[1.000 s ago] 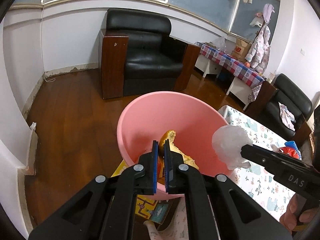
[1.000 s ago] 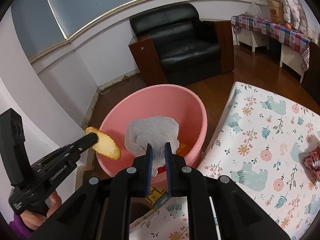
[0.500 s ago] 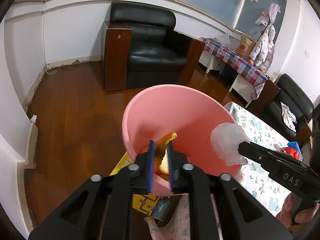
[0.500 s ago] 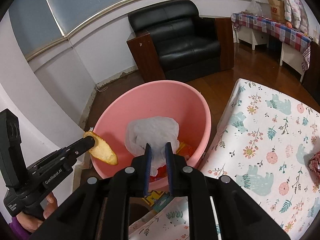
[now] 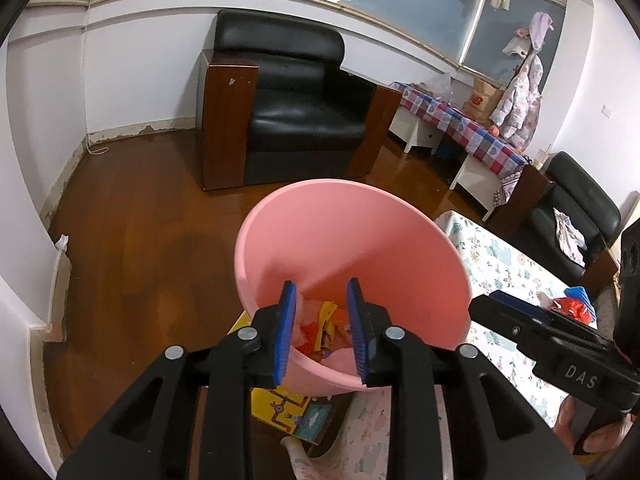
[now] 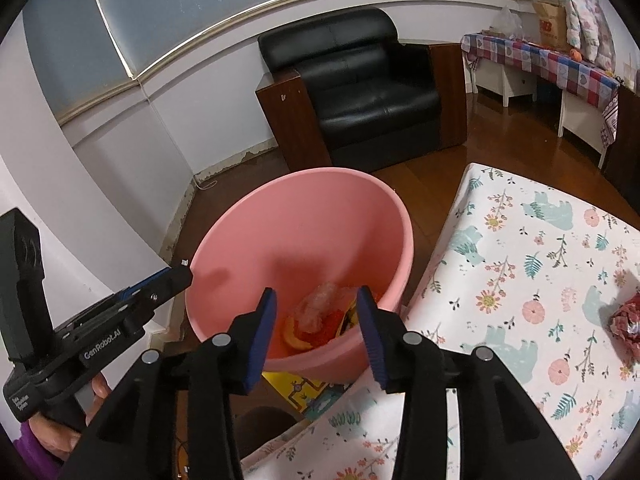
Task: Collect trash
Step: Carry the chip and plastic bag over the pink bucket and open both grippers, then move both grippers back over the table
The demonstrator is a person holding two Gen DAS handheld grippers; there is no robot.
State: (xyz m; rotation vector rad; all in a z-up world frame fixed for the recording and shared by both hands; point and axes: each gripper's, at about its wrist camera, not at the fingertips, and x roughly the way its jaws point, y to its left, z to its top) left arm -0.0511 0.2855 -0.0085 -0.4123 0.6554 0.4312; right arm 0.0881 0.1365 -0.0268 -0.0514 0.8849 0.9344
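A pink bucket (image 5: 360, 240) (image 6: 300, 220) stands on the floor beside the table with the floral cloth (image 6: 520, 260). My left gripper (image 5: 320, 286) hangs over its near rim. Its jaws are opening and nothing is between them. My right gripper (image 6: 317, 292) hovers over the same rim from the table side, jaws also opening and empty. At the bottom of the bucket lie wrappers (image 5: 324, 324), a crumpled clear plastic wad (image 6: 320, 304) and a piece of orange peel (image 6: 296, 336). A crumpled red wrapper (image 6: 626, 320) (image 5: 572, 306) rests on the table.
A black armchair (image 5: 300, 120) (image 6: 372, 92) stands against the far wall. A yellow box (image 5: 288, 408) lies under the bucket. A side table with a checked cloth (image 5: 460, 120) and a second dark chair (image 5: 572, 208) are on the right. Bare wooden floor (image 5: 140, 240) spreads to the left.
Both grippers have opened. The peel has left the left gripper and the white plastic wad has left the right one. Both now lie in the bucket.
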